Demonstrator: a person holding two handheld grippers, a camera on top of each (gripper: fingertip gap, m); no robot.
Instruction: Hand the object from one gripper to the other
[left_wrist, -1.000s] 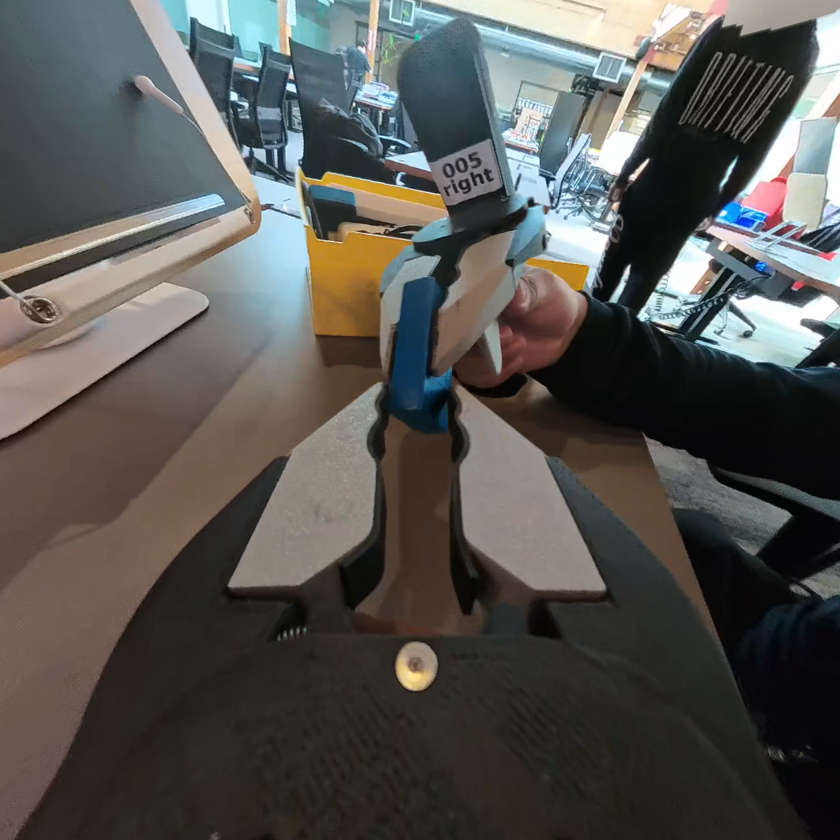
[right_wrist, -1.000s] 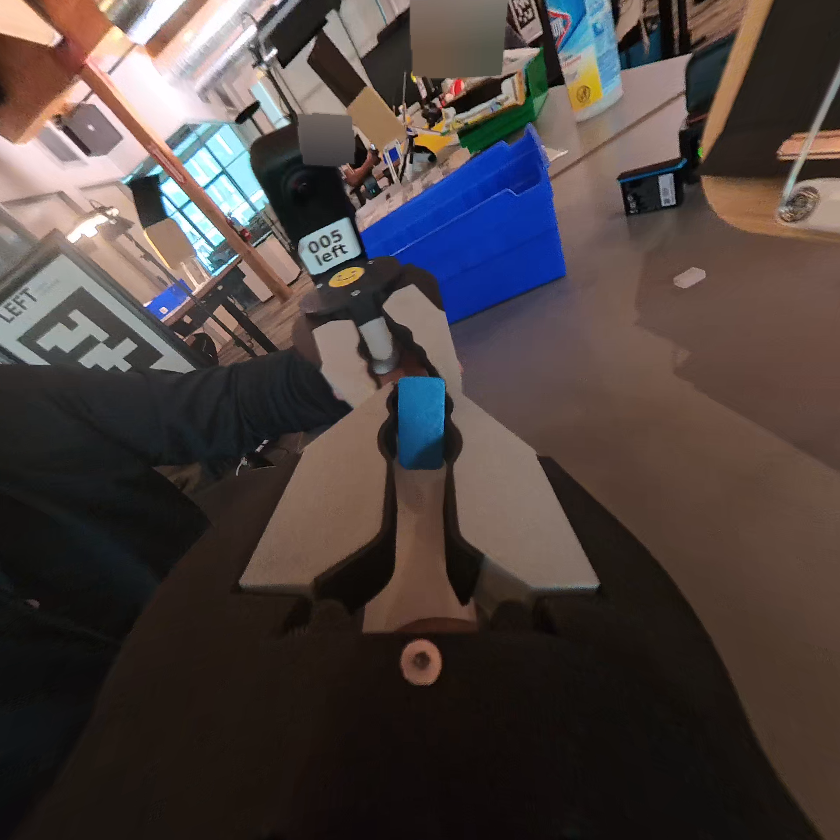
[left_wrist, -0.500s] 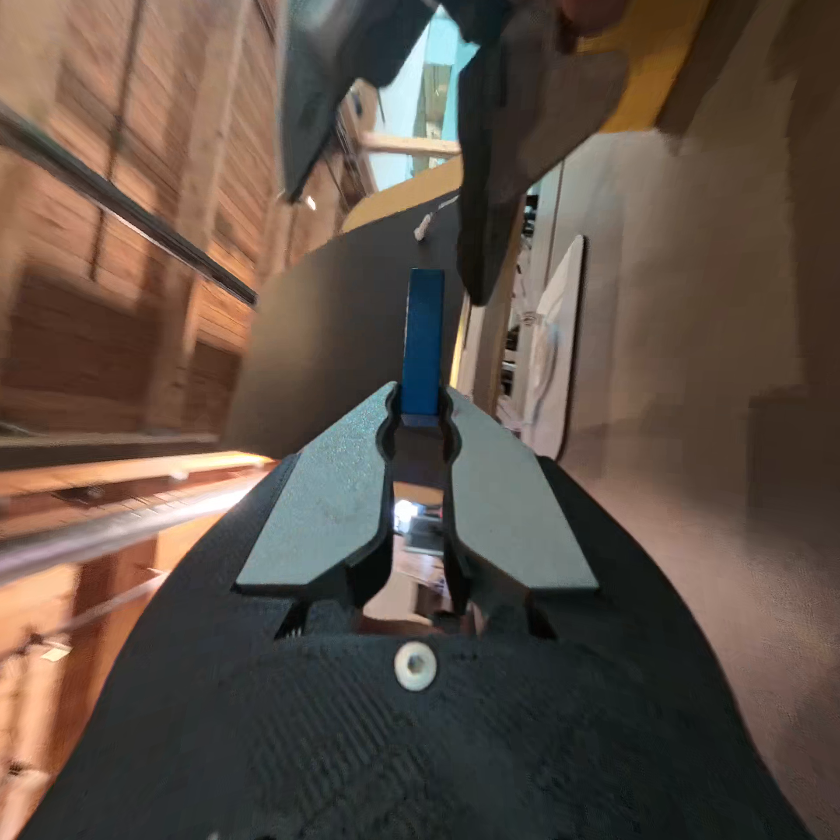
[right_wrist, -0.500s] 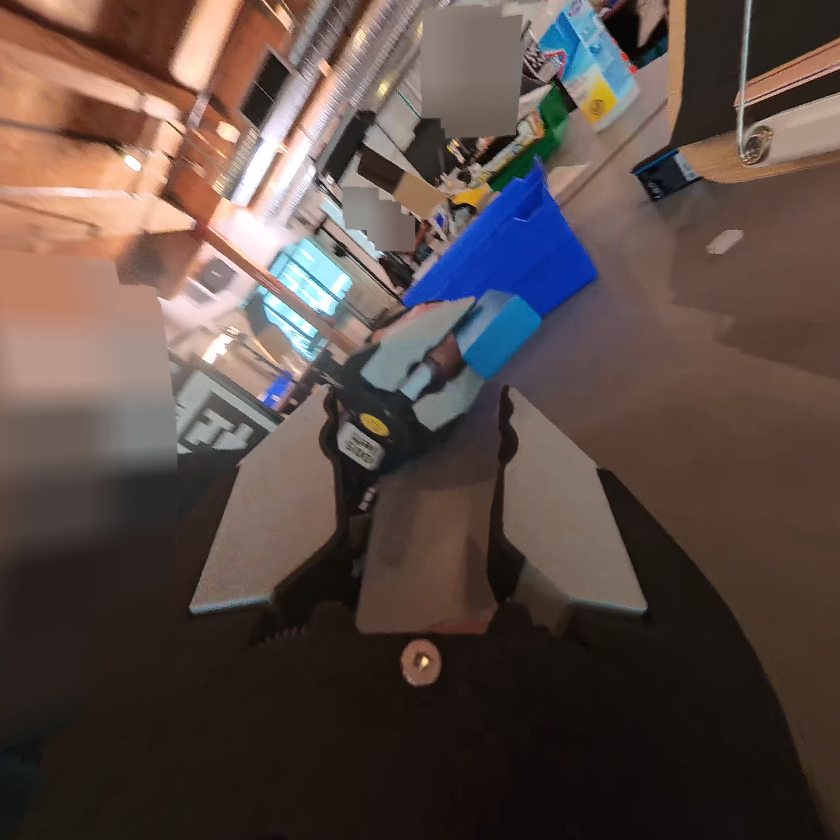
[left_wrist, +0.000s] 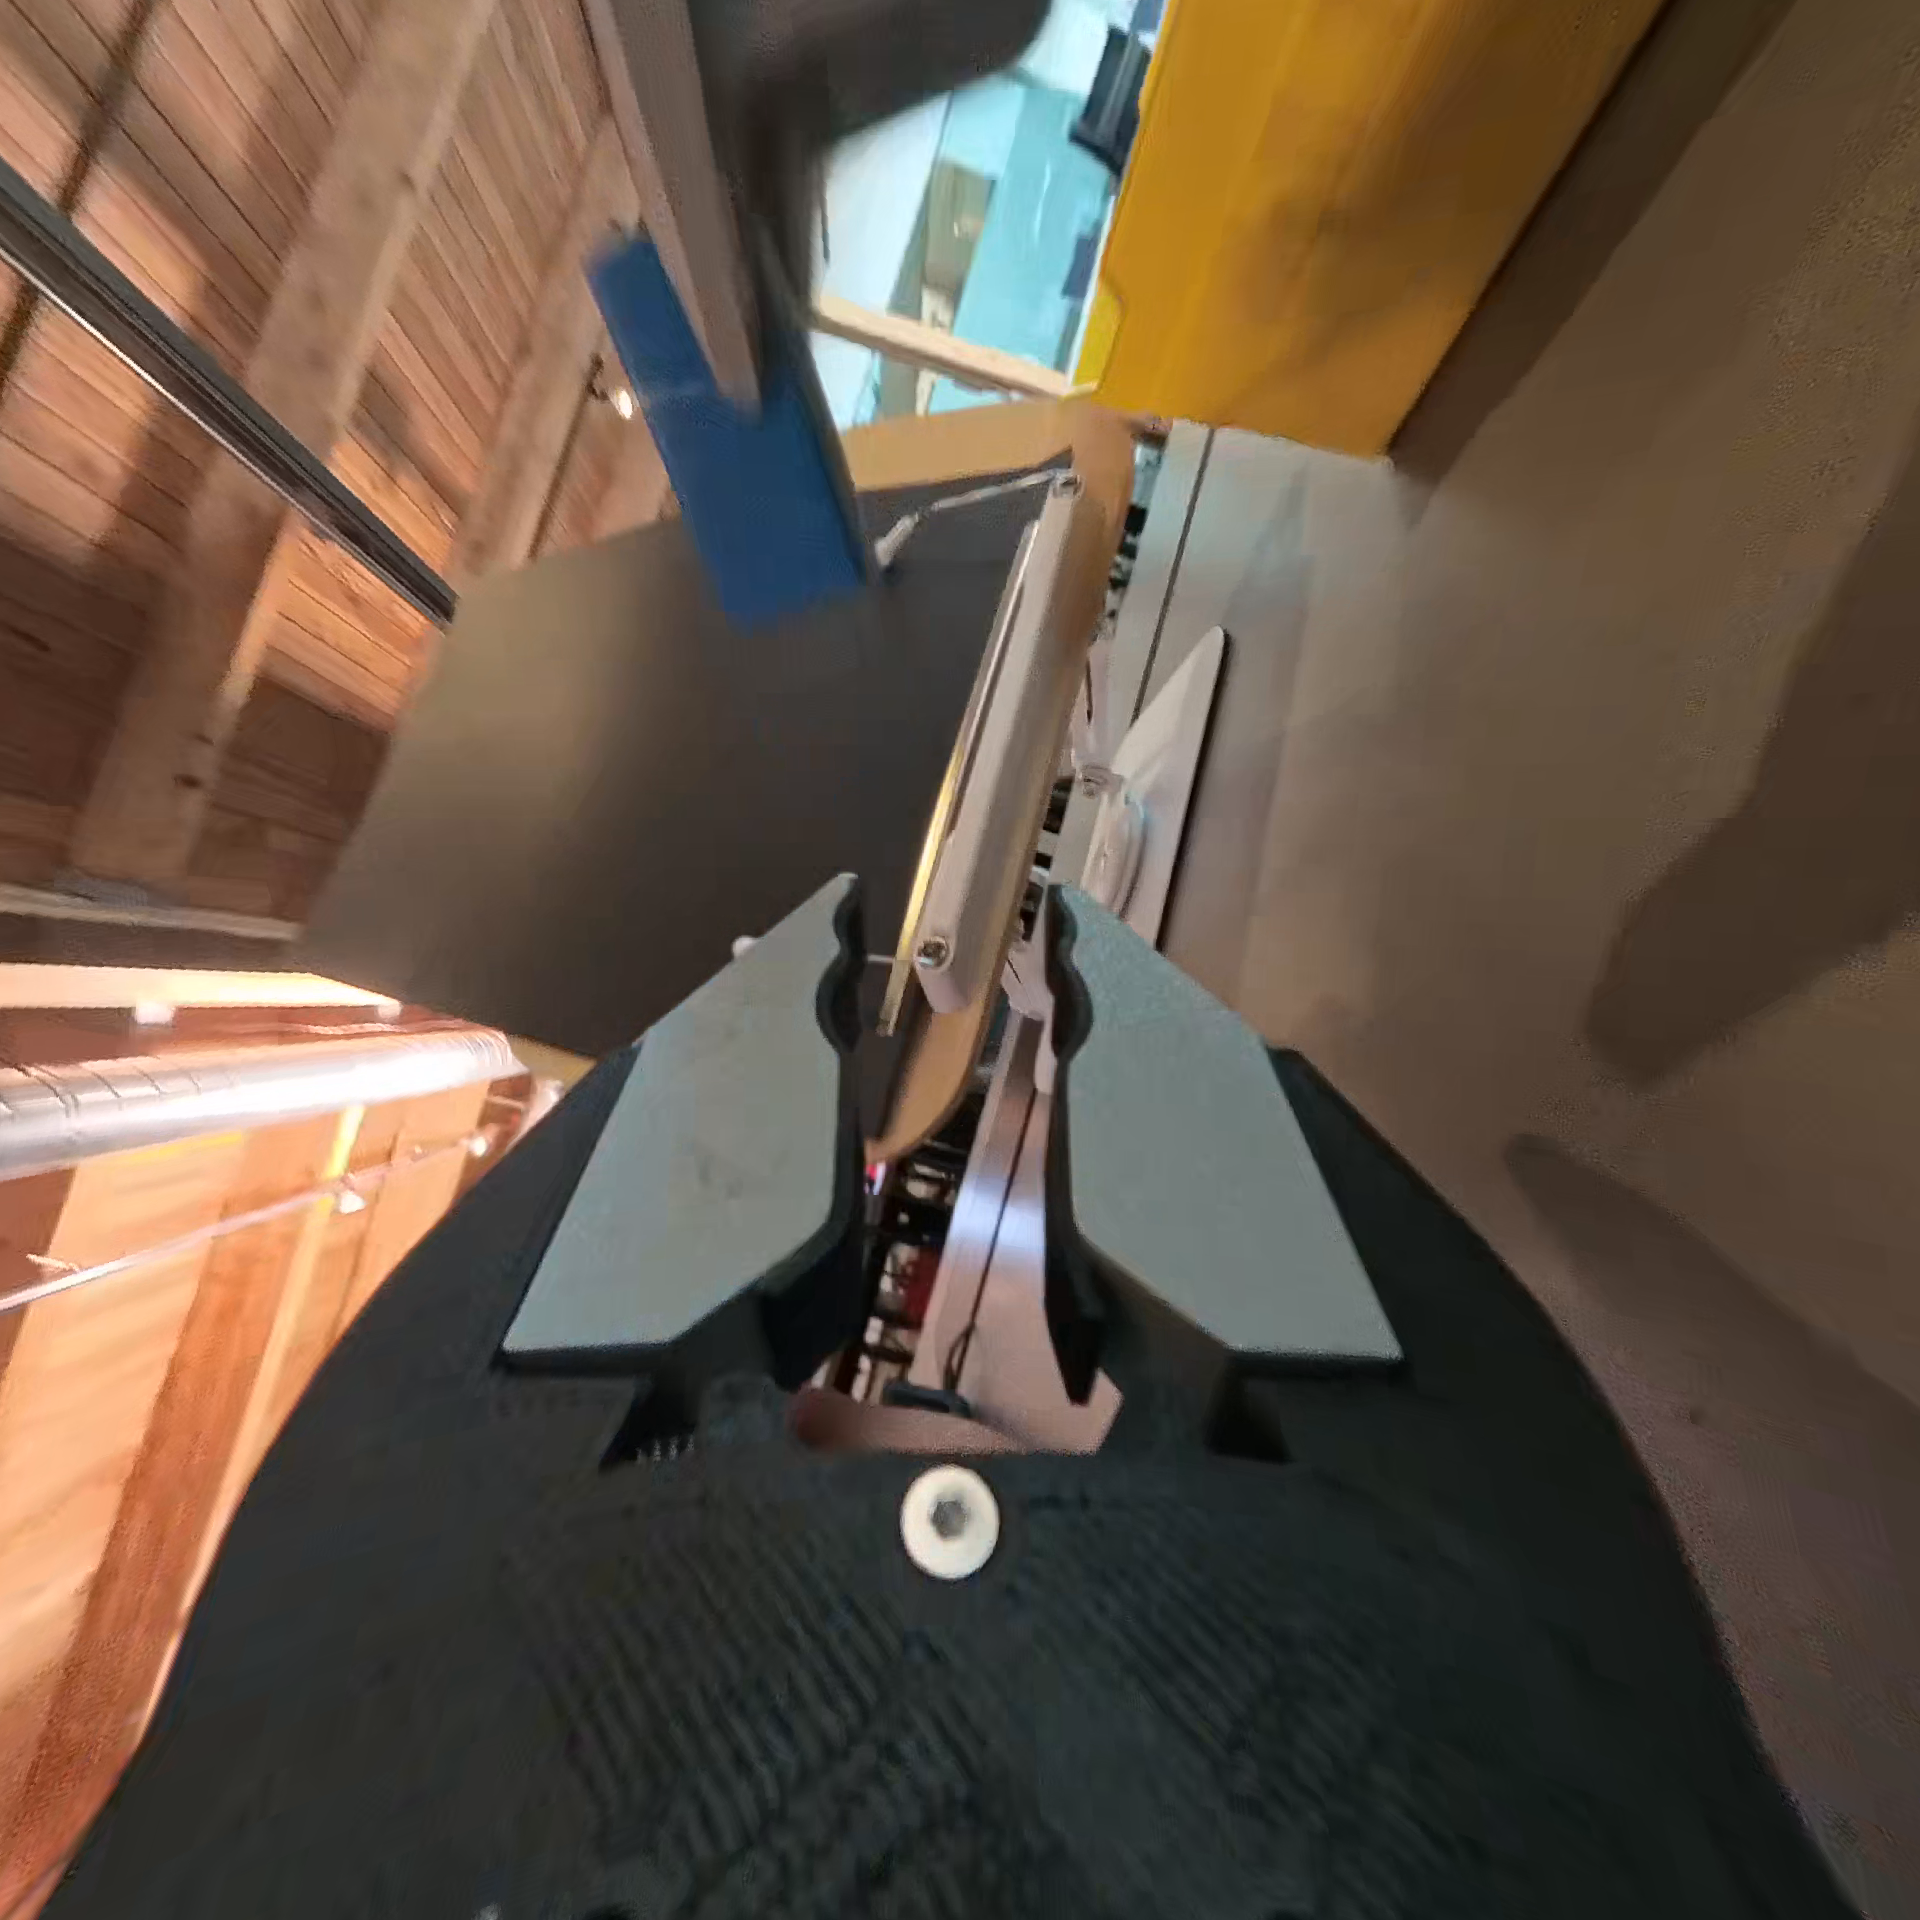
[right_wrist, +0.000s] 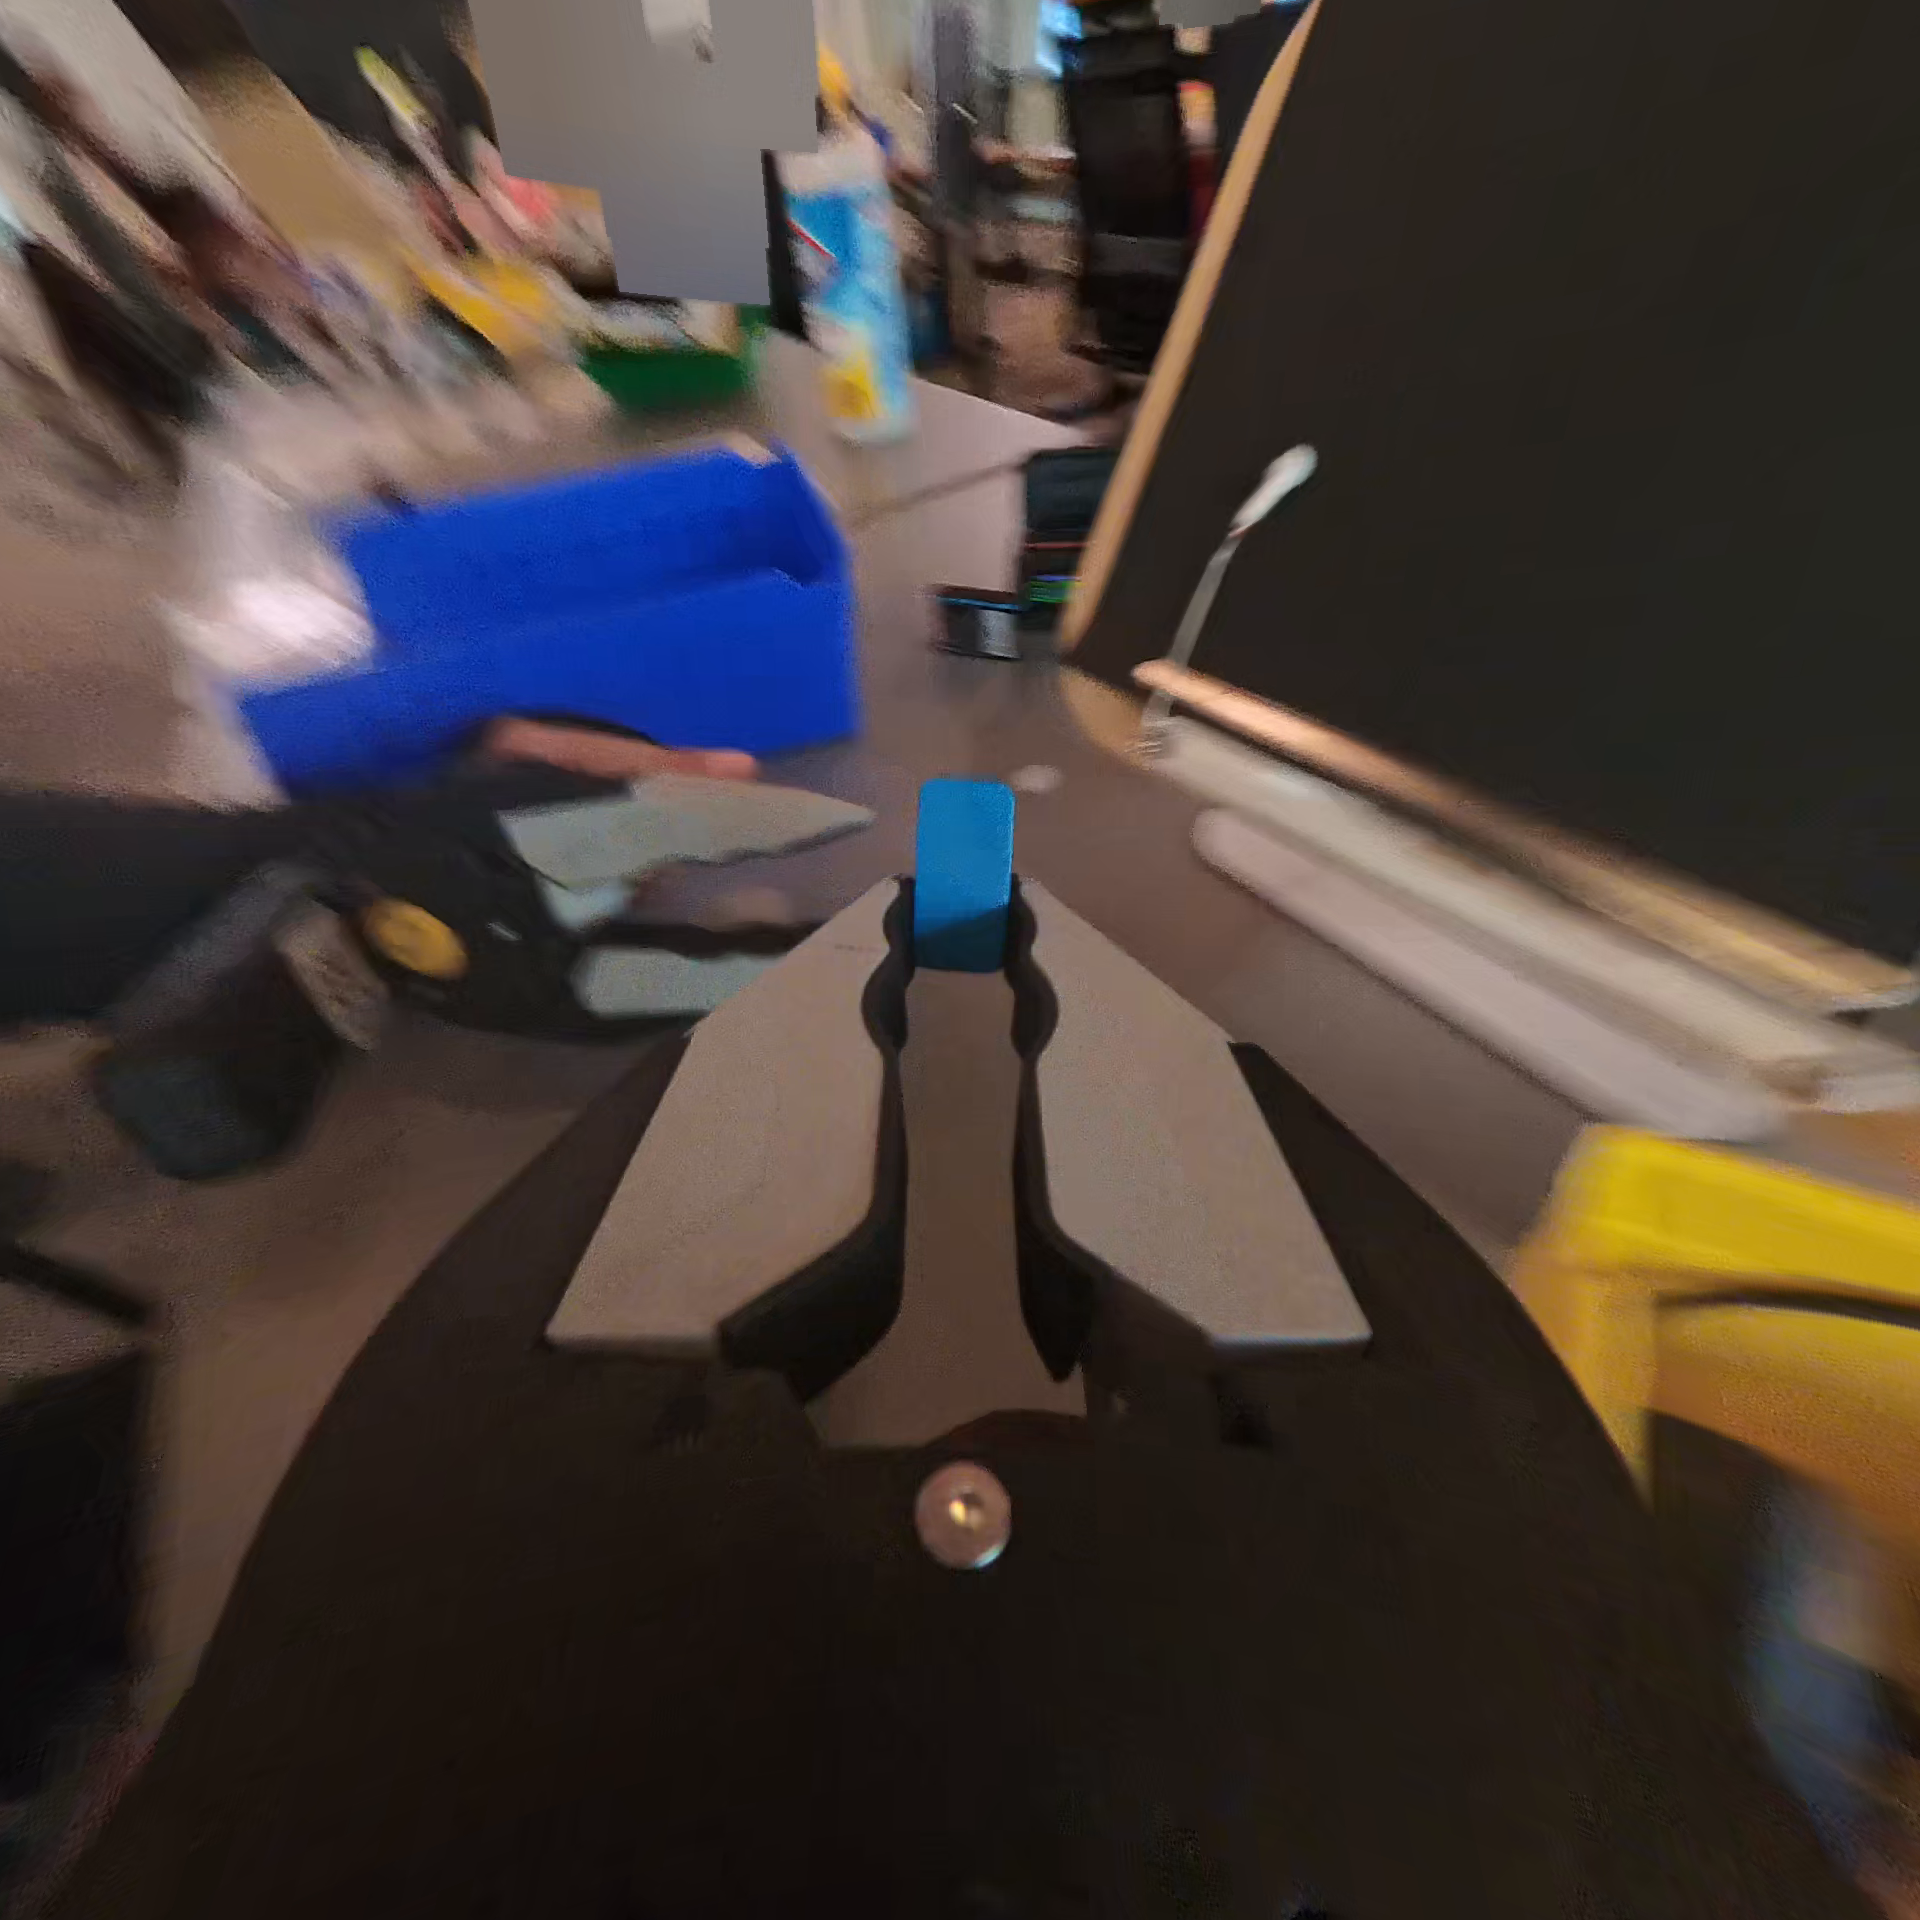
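A blue block (right_wrist: 964, 862) sits upright between the tips of my right gripper (right_wrist: 961, 906), which is shut on it above the brown table (right_wrist: 1195, 935). In the left wrist view, which is rolled on its side, my left gripper (left_wrist: 951, 925) is open and empty. The blue block (left_wrist: 727, 447) shows there at the upper left, blurred, against a grey finger (left_wrist: 675, 187) of the right gripper. In the right wrist view the left gripper (right_wrist: 727, 904) lies sideways just left of the block, apart from it, with its jaws open.
A blue bin (right_wrist: 582, 613) stands behind the left gripper. A yellow bin (right_wrist: 1714, 1299) is at the right, also in the left wrist view (left_wrist: 1351, 208). A black board in a wooden frame (right_wrist: 1558, 416) stands on a white base at the right. Bottles and clutter lie at the back.
Half a second ago my left gripper held the blue block and the right was open. Now the right gripper is shut on it and the left has opened and drawn away.
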